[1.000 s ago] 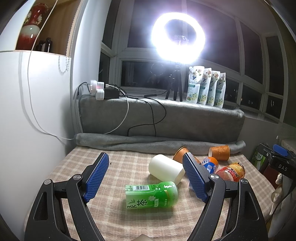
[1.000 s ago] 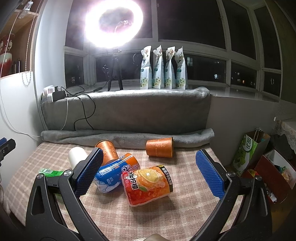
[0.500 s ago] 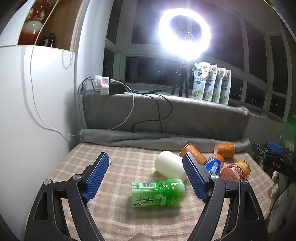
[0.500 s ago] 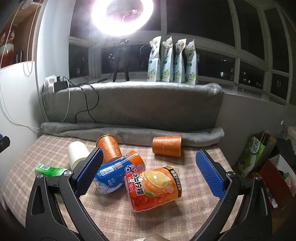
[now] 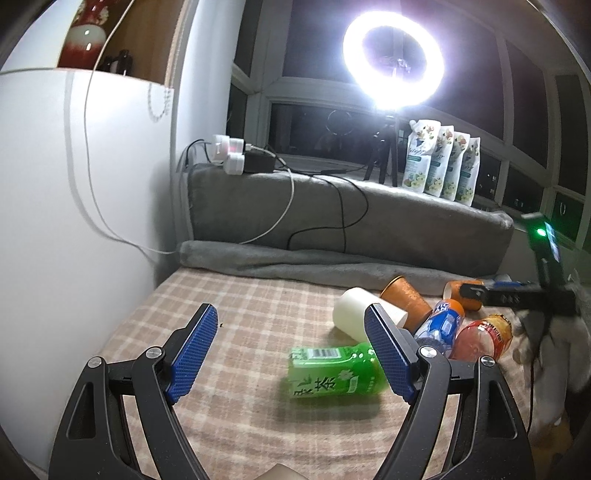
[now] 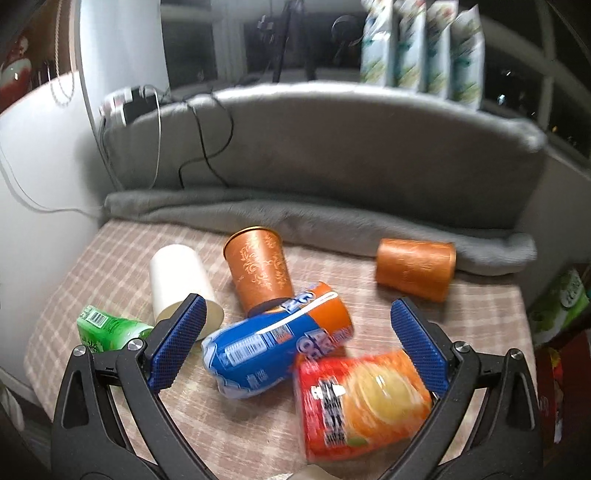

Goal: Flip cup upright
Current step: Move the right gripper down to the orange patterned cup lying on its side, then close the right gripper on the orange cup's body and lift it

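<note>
On plaid cloth, green cup (image 5: 334,374) reading "绿茶"

Six cups lie tipped over on the checked bench, with four pouches standing on the sill behind.

Two are orange patterned cups: one (image 6: 260,269) leaning among the cluster, one (image 6: 415,267) on its side near the grey rolled blanket (image 6: 314,218). One is a plain white cup (image 6: 179,280). Three are printed-label cups: one green (image 6: 107,328), one blue and orange (image 6: 277,339), one red and orange with a citrus picture (image 6: 362,402), blurred in the right wrist view. The four white-and-green pouches (image 5: 441,162) stand in one row. One ring light (image 5: 393,62) on one tripod (image 5: 382,155). One red and white vase (image 5: 83,33) on the shelf. Two tools, one per view: left (image 5: 291,350), right (image 6: 295,343).
</note>
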{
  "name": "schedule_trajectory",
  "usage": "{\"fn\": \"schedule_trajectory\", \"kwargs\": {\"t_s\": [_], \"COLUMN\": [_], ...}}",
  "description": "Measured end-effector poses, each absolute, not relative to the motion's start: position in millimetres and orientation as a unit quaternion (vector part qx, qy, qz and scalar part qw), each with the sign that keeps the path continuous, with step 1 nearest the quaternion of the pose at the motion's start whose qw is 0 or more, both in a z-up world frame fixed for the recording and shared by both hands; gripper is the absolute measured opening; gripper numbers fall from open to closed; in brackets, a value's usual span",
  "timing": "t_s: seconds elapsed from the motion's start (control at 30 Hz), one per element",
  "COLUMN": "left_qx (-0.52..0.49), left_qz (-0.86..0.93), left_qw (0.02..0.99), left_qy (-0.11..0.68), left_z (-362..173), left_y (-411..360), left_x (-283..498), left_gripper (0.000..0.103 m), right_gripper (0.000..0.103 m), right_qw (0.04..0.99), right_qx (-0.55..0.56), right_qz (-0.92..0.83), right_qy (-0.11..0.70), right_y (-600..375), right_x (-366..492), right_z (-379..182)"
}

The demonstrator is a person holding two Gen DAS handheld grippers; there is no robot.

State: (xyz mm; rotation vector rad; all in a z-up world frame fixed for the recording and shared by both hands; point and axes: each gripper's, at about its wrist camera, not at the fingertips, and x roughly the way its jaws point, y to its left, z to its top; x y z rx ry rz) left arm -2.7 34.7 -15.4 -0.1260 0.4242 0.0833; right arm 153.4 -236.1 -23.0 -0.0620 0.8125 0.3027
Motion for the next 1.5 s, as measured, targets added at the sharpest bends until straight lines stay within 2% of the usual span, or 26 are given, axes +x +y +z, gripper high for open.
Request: {"fn": "schedule_trajectory", "kwargs": {"t_s": [0.43,0.53,1.03,1.2,1.23,1.27,1.5], "left_qx": [-0.079,-0.081,-0.084,-0.085,-0.086,-0.086,-0.086], "left_qz": [0.055,0.058,0.06,0.064,0.065,0.066,0.068], "left_qw": [0.969,0.969,0.968,0.968,0.968,0.968,0.968], "left_qy": [0.227,0.226,0.228,0.227,0.227,0.226,0.226], "left_z": [-23,-23,-25,-25,-26,-26,-26], "left_y": [50,53,58,60,61,61,63], "left_x": [-9,-10,-7,-6,-6,-6,-6], "left_gripper": [0.082,0.082,0.082,0.082,0.082,0.082,0.082], "right_gripper": [0.101,0.094,0.089,0.08,0.077,0.068,0.067], "right_qw": [0.824,0.808,0.766,0.748,0.746,0.744,0.759], "right_qx": [-0.061,-0.052,-0.103,-0.12,-0.124,-0.127,-0.124], "right_qz": [0.194,0.195,0.185,0.184,0.184,0.185,0.183], "right_qy": [0.529,0.554,0.607,0.626,0.628,0.629,0.612], "right_y": [-190,-188,-156,-142,-139,-137,-132], "right_x": [235,249,284,293,294,294,292], "right_z": [-60,-69,-97,-110,-112,-114,-107]}}
